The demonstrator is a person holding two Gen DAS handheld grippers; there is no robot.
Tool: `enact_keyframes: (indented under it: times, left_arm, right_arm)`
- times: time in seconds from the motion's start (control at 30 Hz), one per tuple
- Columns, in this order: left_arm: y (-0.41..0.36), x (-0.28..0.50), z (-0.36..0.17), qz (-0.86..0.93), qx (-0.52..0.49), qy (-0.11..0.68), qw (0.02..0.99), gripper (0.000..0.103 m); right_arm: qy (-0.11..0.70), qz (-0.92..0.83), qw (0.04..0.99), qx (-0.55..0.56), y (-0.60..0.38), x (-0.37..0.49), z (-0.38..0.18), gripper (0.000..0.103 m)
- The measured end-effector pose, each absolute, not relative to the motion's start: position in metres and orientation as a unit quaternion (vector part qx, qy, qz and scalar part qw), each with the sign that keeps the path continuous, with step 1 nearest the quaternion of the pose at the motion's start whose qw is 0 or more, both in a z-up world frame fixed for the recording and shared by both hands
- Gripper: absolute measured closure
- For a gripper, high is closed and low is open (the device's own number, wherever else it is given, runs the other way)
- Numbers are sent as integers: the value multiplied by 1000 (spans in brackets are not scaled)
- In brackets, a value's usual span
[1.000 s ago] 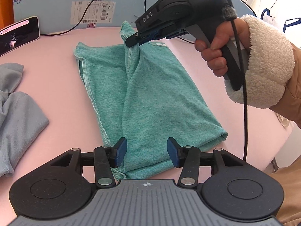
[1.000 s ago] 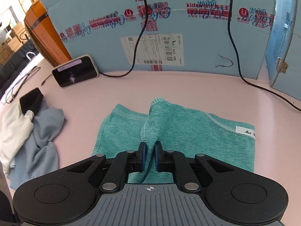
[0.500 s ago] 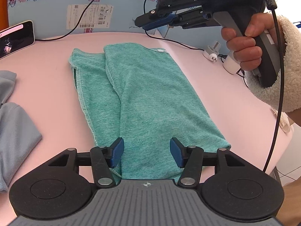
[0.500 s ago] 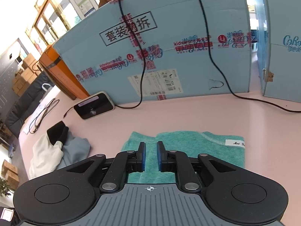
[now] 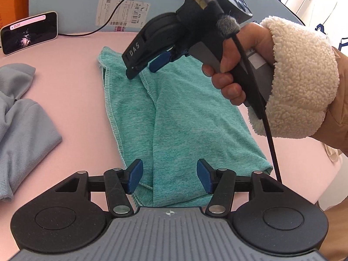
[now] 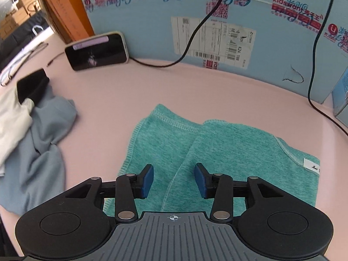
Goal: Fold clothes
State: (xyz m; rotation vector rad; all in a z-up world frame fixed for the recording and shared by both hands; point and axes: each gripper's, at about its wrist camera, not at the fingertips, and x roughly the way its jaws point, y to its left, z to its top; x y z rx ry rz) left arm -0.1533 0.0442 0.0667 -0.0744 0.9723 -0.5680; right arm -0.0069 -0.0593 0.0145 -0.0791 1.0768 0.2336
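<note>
A teal garment (image 5: 174, 117) lies on the pink table (image 5: 71, 100), folded lengthwise, with one half lapped over the other. My left gripper (image 5: 169, 177) stands open over its near end, its blue pads apart and the cloth below them unpinched. Held by a hand in a fleece cuff (image 5: 300, 76), my right gripper (image 5: 144, 68) hovers over the far end. In the right wrist view the right gripper (image 6: 174, 180) has its jaws opening above the teal garment (image 6: 228, 152), astride the fold's edge, with nothing pinched.
A grey-blue garment (image 5: 19, 130) is crumpled at the left, next to a white cloth (image 6: 10, 119) and a black item (image 6: 32, 84). A phone (image 6: 97, 51) leans against the blue cardboard wall (image 6: 152, 21), and black cables (image 6: 313, 87) trail at the back. The table's edge (image 5: 315, 184) is close on the right.
The right gripper let go of the raised teal fold, lifted away, then came back down over the far end with its jaws wider. The fold now lies flat. The left gripper hardly moved.
</note>
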Motion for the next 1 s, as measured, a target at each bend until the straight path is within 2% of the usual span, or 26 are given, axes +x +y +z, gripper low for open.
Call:
enact_keyframes:
  times: [0.07,0.13,0.2,0.27,0.73,1.0]
  left_arm:
    - [46,-154,67,-269,-37,460,845,51]
    - [47,-154,68,-270,-39,458,846,51]
    - [48,-154,69,-272,-40,455,847,51]
    - [50,-154,69,-273,-41,453,848,51]
    - [46,-146,67,-292,-46,440,848,50]
    - [41,-140,60,-318,-60,435,840,44]
  right_arm:
    - [511,106,850,-69,-55,-11,8,63]
    - [507,102,851,-87,-54,-16,6,73]
    - [502,99,855,-81,-59,-19,7,92]
    - [499,100,859,-51,-71,-21,13,96]
    - [460,119,866,159,-135,-34,49,97]
    - [434,165,833,299,-162,-37,61,97]
